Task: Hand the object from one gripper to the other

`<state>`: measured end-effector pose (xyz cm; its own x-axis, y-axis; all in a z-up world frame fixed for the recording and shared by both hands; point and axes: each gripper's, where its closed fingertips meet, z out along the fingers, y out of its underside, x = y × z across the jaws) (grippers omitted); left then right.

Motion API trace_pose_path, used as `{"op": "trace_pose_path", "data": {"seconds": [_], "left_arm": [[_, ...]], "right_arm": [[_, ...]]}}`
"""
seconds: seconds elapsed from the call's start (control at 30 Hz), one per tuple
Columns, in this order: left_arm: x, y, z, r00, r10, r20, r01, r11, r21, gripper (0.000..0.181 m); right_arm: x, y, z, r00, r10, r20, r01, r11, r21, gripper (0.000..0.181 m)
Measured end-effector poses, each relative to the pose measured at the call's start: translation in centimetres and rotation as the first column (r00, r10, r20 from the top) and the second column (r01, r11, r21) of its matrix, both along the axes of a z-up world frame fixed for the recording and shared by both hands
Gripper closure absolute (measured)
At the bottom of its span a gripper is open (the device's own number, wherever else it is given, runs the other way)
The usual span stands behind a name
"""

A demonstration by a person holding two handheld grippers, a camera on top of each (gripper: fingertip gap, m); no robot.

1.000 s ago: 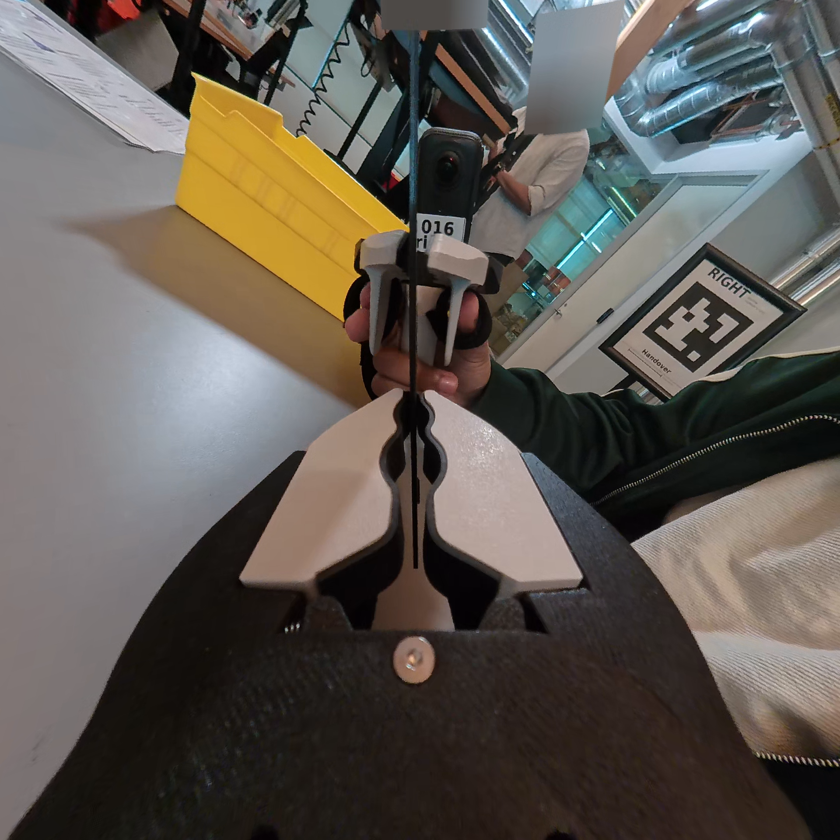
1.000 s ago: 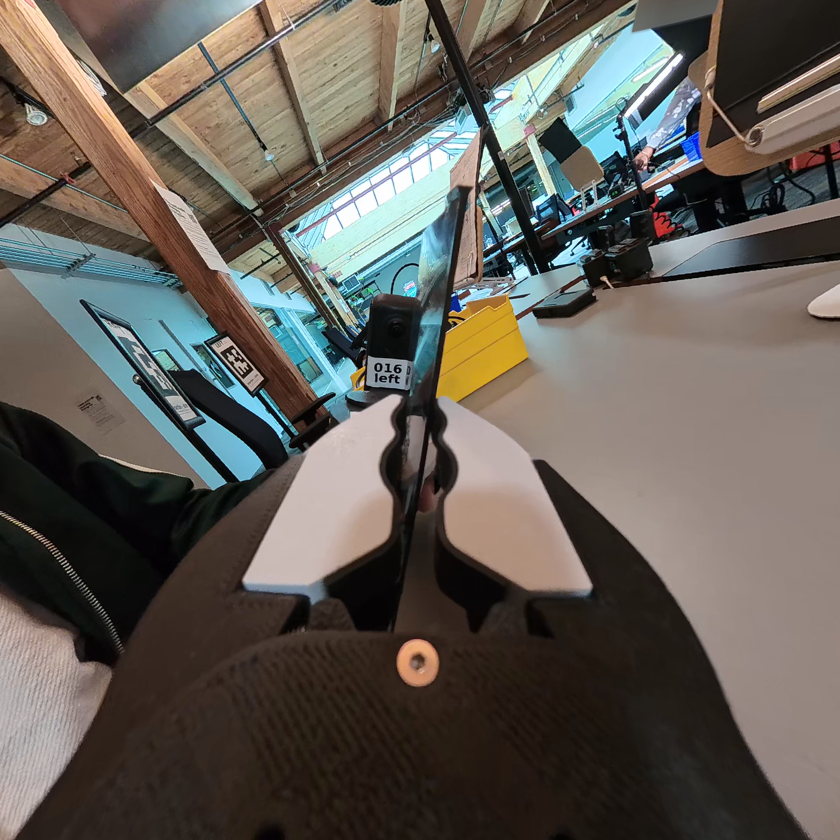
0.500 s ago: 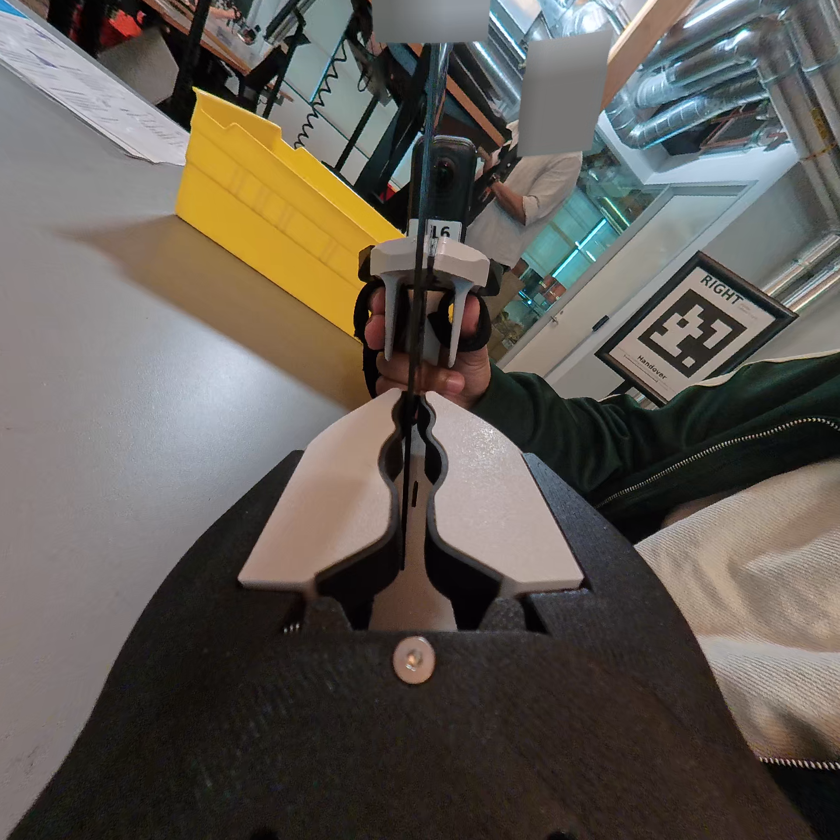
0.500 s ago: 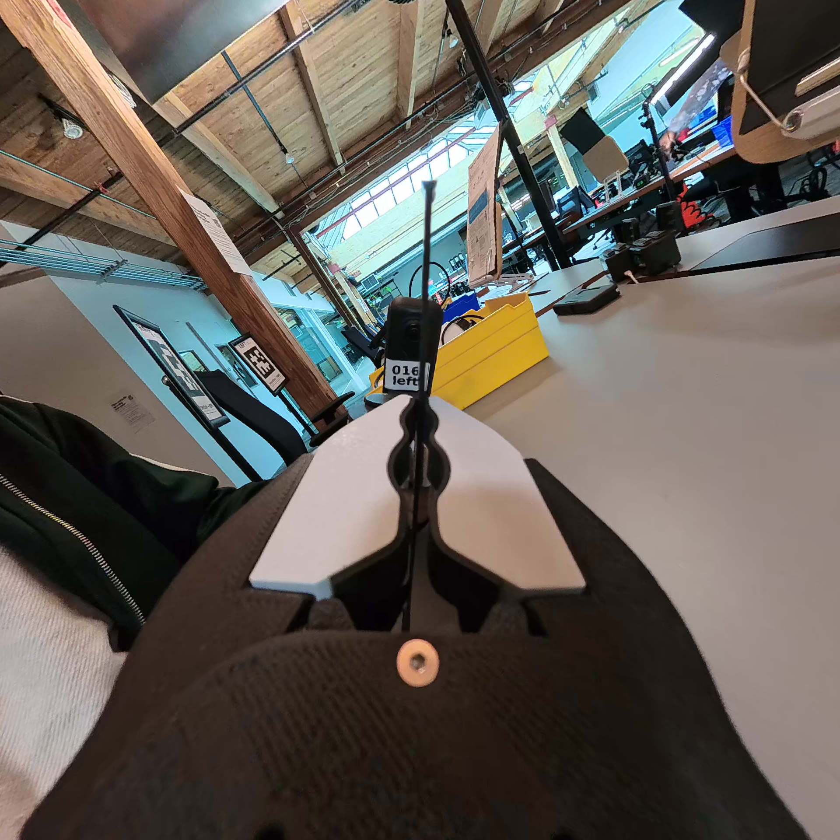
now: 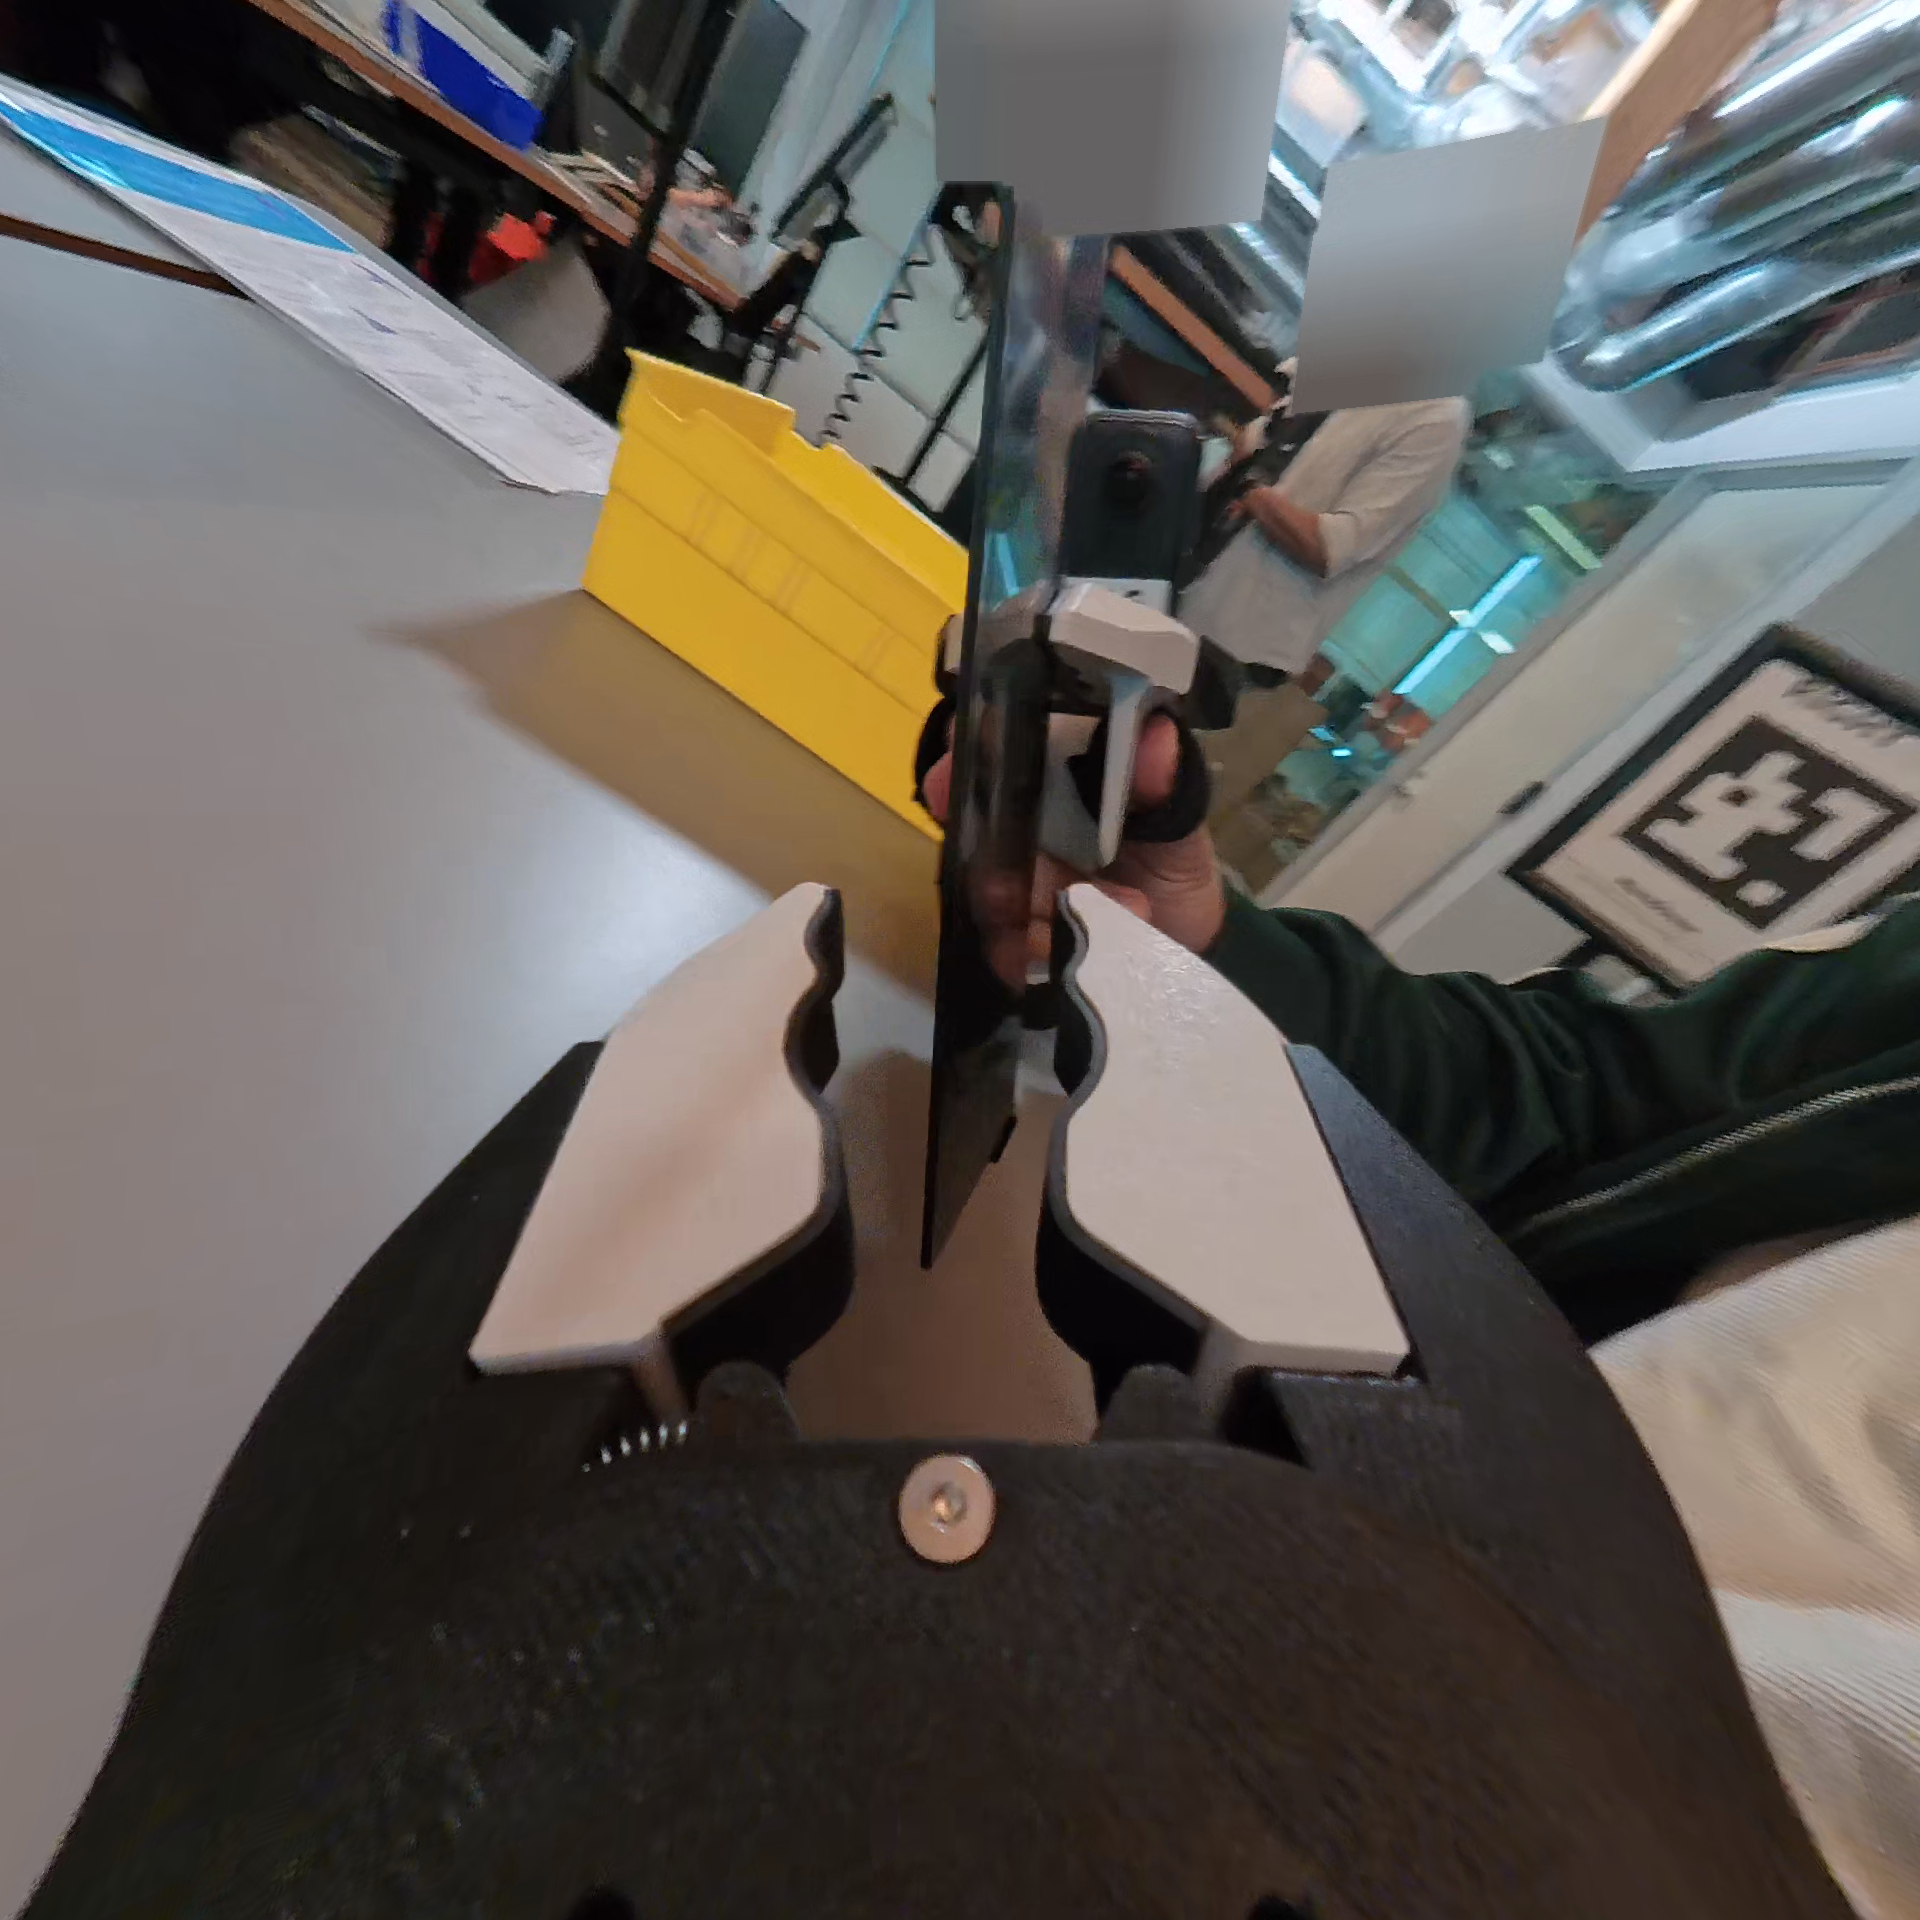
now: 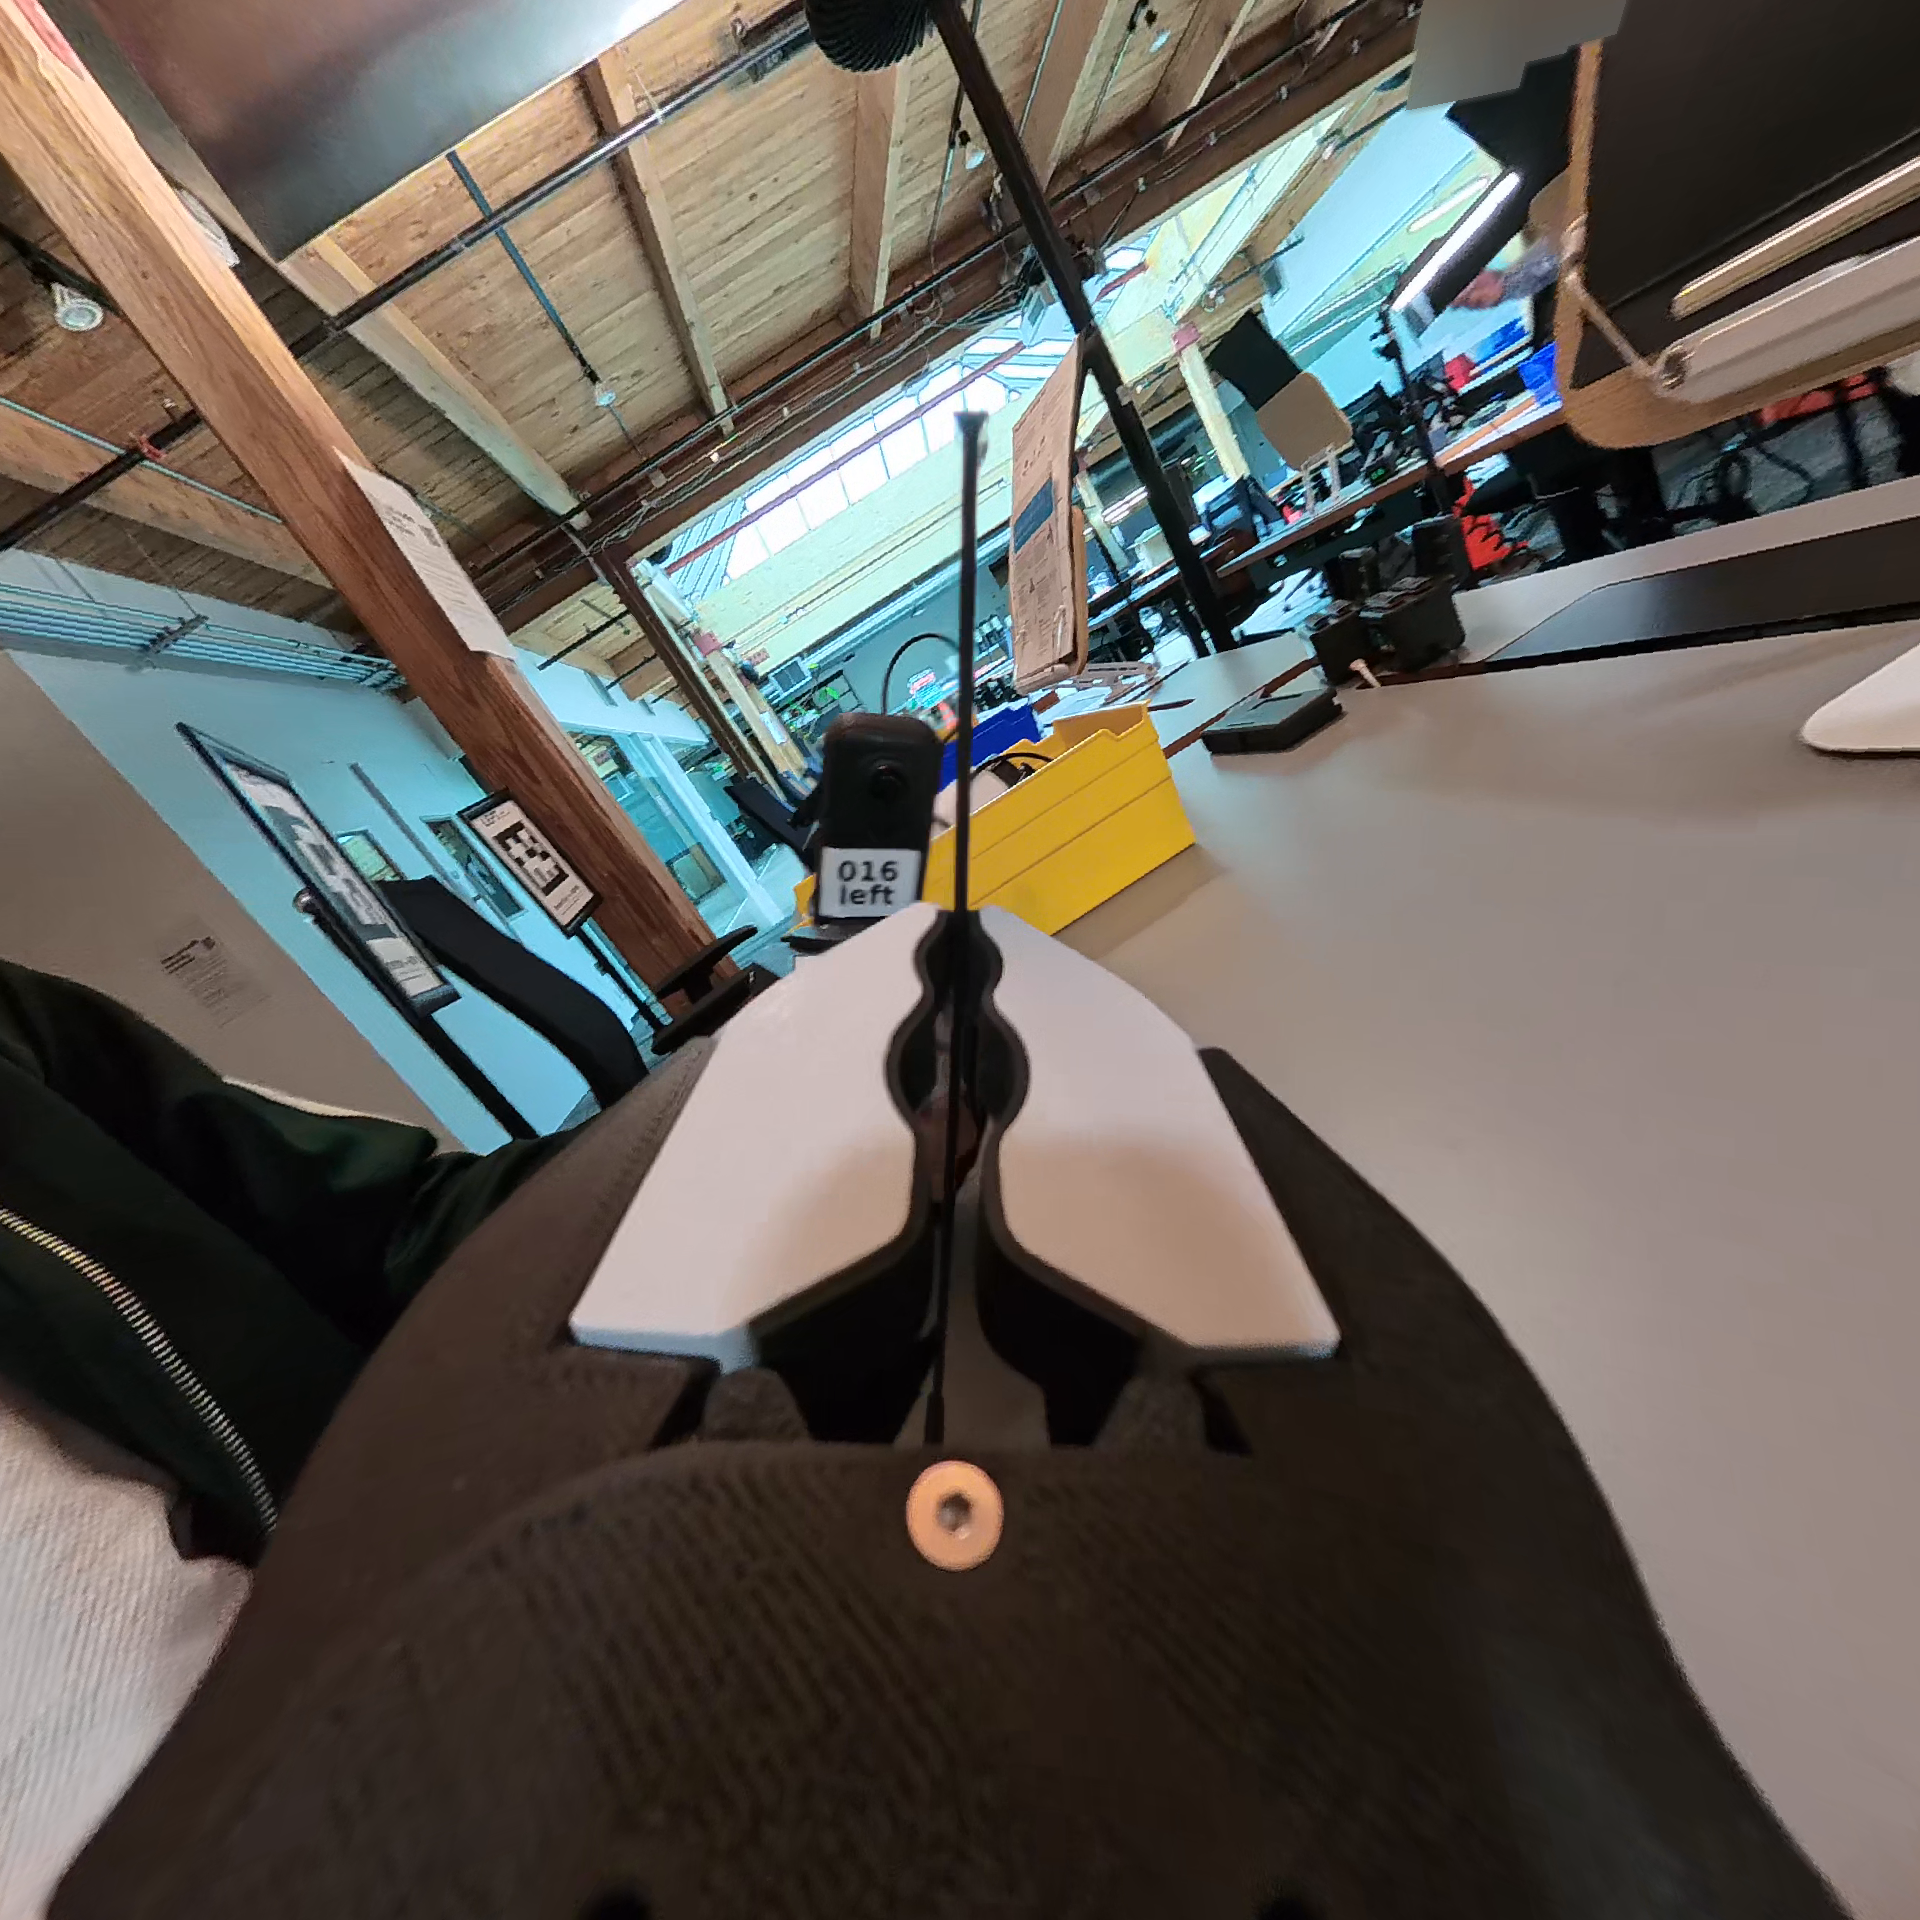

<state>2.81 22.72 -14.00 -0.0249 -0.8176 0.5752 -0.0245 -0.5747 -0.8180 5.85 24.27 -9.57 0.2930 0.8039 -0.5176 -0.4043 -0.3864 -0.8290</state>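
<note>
Left wrist view: the left gripper (image 5: pixel 945 971) stands spread apart around a thin dark glossy plate (image 5: pixel 992 644) at frame centre — stiff, light, probably slippery.

Right wrist view: the right gripper (image 6: pixel 961 925) is clamped on the plate's (image 6: pixel 966 665) lower edge — the sound hold.

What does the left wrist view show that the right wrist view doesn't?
Only the left wrist view: the left gripper with jaws spread apart, the dark plate's glossy face between them touching neither, the hand holding the right gripper, and a bystander.

Only the right wrist view: the right gripper's jaws shut on the plate, seen edge-on as a thin line, plus the wooden ceiling.

Both: the plate, the yellow bin, the grey table.
</note>
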Motion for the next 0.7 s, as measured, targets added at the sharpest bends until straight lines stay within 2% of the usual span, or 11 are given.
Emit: {"op": "trace_pose_path", "data": {"seconds": [0.1,0.17,0.23,0.33,0.43,0.6,0.7], "left_arm": [[-0.3,1.9,-0.8,0.971,0.21,-0.114,-0.192,0.97,0.151,0.112],[-0.9,3.2,-1.2,0.901,0.392,-0.188,-0.327,0.896,0.301,0.105],[-0.9,3.2,-1.1,0.845,0.494,-0.204,-0.378,0.823,0.425,0.099],[0.2,2.4,-1.5,0.793,0.559,-0.242,-0.349,0.743,0.572,0.081],[1.0,1.6,-1.6,0.762,0.602,-0.241,-0.328,0.679,0.657,0.074],[1.3,1.4,-2.1,0.759,0.596,-0.263,-0.324,0.695,0.641,0.074],[1.0,1.6,-2.2,0.76,0.59,-0.272,-0.323,0.707,0.629,0.082]], "right_arm": [[1.1,1.2,-0.1,0.989,-0.144,0.025,0.144,0.99,0.005,0.18],[1.7,1.6,0.3,0.97,-0.243,0.024,0.243,0.97,0.022,0.18],[1.8,1.5,1.1,0.948,-0.319,-0.007,0.319,0.947,0.034,0.179],[1.3,1.0,2.0,0.91,-0.414,-0.014,0.414,0.908,0.072,0.179],[1.2,0.6,2.7,0.856,-0.517,0.01,0.513,0.852,0.106,0.179],[0.1,-0.3,3.3,0.834,-0.549,0.055,0.533,0.827,0.179,0.18],[-0.6,-0.5,3.3,0.825,-0.559,0.082,0.533,0.819,0.212,0.18]]}}
